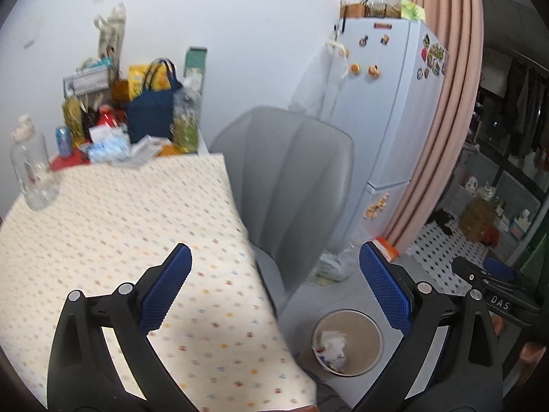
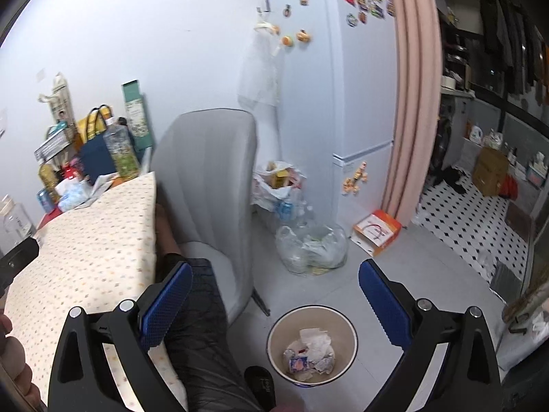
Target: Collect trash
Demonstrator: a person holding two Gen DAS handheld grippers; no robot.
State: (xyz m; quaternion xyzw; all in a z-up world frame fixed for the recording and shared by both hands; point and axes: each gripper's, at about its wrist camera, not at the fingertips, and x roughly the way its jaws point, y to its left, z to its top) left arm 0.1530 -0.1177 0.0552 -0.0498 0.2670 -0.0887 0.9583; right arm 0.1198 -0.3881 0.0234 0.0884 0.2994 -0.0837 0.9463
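- Below the desk edge, at 5 o'clock in the left wrist view, the waste bin (image 1: 347,341) stands on the floor with crumpled paper (image 1: 332,346) inside; its placement beside the seat likely keeps it within drop range of the desk (image 1: 113,226).
- Left gripper (image 1: 274,295): fingers (image 1: 167,292) spread wide and holding nothing. It hangs over the desk's right edge, judged to be a position between a drop and the next pick.
- Desk surface near the gripper is bare. Remaining clutter sits at 10 to 11 o'clock against the wall: a clear bottle (image 1: 32,171), a blue can (image 1: 63,140), a navy bag (image 1: 151,116) and loose wrappers (image 1: 113,149). Which of these count as trash cannot be told.
- The grey chair (image 1: 288,178) stands between desk and fridge (image 1: 384,110).
- Right wrist view: the bin (image 2: 312,341) lies at 6 o'clock, directly between the fingers, holding paper and a small printed packet (image 2: 298,364).
- Right gripper (image 2: 274,295): fingers (image 2: 384,304) fully apart, empty, held above the bin mouth, consistent with a release position.
- At 12 o'clock past the bin, a clear plastic sack (image 2: 310,245) of bottles rests on the floor against the fridge (image 2: 336,86), likely sorted recyclables.
- The person's leg (image 2: 202,326) occupies 7 o'clock beside the desk (image 2: 85,240).
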